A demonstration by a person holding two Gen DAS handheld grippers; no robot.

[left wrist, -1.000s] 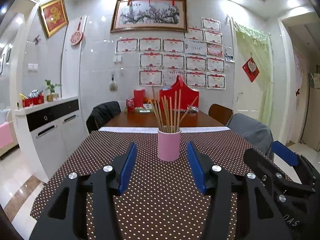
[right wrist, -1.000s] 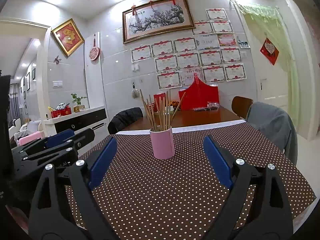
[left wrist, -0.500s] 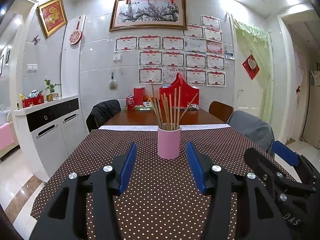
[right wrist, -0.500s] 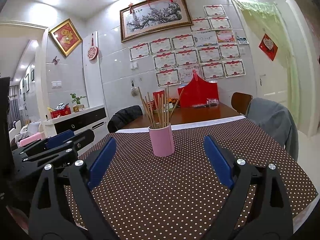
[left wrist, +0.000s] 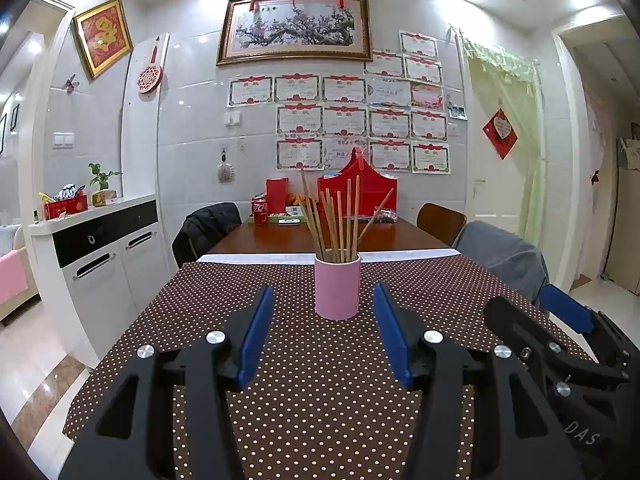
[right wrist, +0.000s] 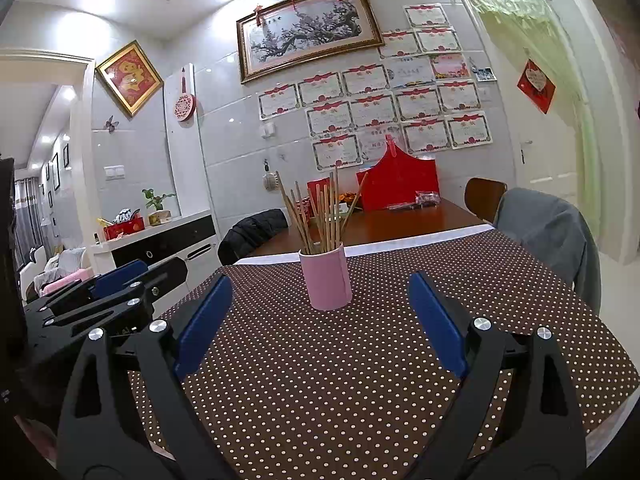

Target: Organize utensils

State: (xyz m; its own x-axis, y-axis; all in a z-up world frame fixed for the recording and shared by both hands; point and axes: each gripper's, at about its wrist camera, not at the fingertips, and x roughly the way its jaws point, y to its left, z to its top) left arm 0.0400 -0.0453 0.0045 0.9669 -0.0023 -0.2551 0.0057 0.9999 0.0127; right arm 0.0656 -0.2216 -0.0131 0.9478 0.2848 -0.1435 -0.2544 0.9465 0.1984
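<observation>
Two wrist views of a dining tabletop (left wrist: 320, 400) covered by a brown, white-dotted cloth. Left claw (left wrist: 322, 332): blue pads spread moderately wide, nothing between them, held above the cloth short of the pink cup (left wrist: 337, 286). Right claw (right wrist: 320, 312): pads spread wider, likewise empty, aimed at the same cup (right wrist: 326, 278). Each claw appears at the edge of the other's view, so the two sit side by side, near one another and apart from the cup.

The task's things are the wooden chopsticks (left wrist: 336, 220), which stand upright and fanned in the single pink cup at the middle of the dotted cloth; seen also from the right wrist (right wrist: 320, 216). No utensil lies loose on the visible cloth.

Progress, as a judgement: either the sorting has finished, with all sticks gathered in the cup, or it has not begun and the sticks are to be drawn out and arranged. The views cannot settle which. With both claws empty and pointed at the cup, no grasp is in hand at this moment.

Counts: one pink cup; roughly eight to ten chopsticks, the overlap at the cup mouth preventing an exact tally; two claws. Beyond the cloth, on the bare wooden end of the tabletop, stand a red gift bag (left wrist: 360, 196) and one red soda can (left wrist: 260, 210).
</observation>
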